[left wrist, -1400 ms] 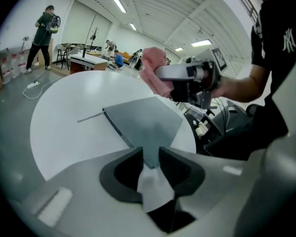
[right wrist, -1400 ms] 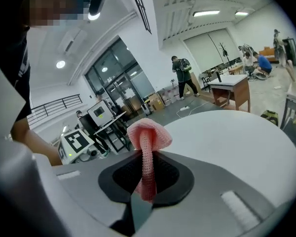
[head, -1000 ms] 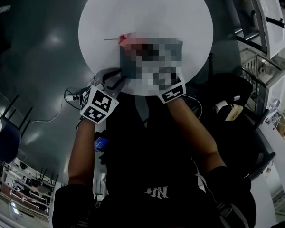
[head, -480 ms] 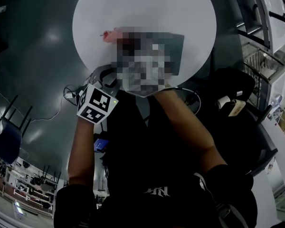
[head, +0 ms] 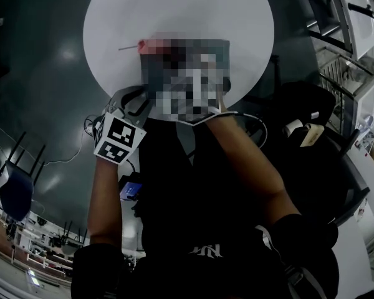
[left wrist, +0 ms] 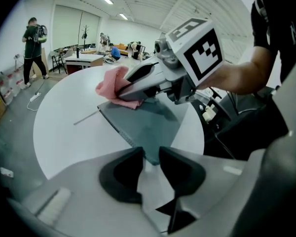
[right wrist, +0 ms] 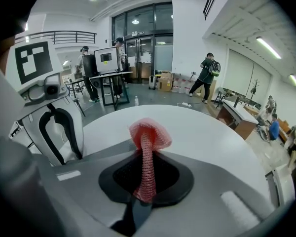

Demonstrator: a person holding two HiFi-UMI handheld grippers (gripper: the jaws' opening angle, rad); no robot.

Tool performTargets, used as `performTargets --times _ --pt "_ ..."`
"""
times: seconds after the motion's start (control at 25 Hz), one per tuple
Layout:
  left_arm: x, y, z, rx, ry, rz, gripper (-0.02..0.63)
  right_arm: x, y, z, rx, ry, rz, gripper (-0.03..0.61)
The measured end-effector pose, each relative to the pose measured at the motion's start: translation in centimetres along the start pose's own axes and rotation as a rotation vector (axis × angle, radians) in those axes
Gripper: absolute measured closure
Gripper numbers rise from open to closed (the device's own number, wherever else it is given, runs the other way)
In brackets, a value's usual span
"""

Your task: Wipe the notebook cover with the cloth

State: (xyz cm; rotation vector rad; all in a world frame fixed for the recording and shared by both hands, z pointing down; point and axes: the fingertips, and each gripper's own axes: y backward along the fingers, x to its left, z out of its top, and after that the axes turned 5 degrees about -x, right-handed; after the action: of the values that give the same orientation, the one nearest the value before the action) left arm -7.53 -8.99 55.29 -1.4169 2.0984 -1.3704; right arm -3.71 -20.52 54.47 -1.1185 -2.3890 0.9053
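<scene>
notebook (left wrist: 148, 127) lies flat on the round white desk (left wrist: 64, 142), grey cover up, its near corner pointing at the left gripper (left wrist: 151, 158). pink cloth (left wrist: 113, 87) sits on the far corner of the cover, clamped tight between the right gripper (right wrist: 147, 164) fingers, with a wad bunched out past the tips. left fingers are apart and grip nothing; the near corner sits right at the gap between them, can't tell if they bear on it. looks like the start of a wipe stroke: keep the wad flat on the cover, use light even pressure, drag from the far corner toward the near edge in overlapping passes. left should pin that near corner so the book doesn't skid. thin rod (left wrist: 86, 117) lies on the desk just beside the notebook near the cloth, steer clear of it
</scene>
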Motion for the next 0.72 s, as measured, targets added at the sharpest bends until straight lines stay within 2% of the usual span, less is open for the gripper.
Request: performTargets --times 0.72 --pt "-0.6 -0.5 0.4 0.065 -0.013 0.059 0.503 -5.6 6.1 -6.2 0.023 -0.059 -0.109 0.549"
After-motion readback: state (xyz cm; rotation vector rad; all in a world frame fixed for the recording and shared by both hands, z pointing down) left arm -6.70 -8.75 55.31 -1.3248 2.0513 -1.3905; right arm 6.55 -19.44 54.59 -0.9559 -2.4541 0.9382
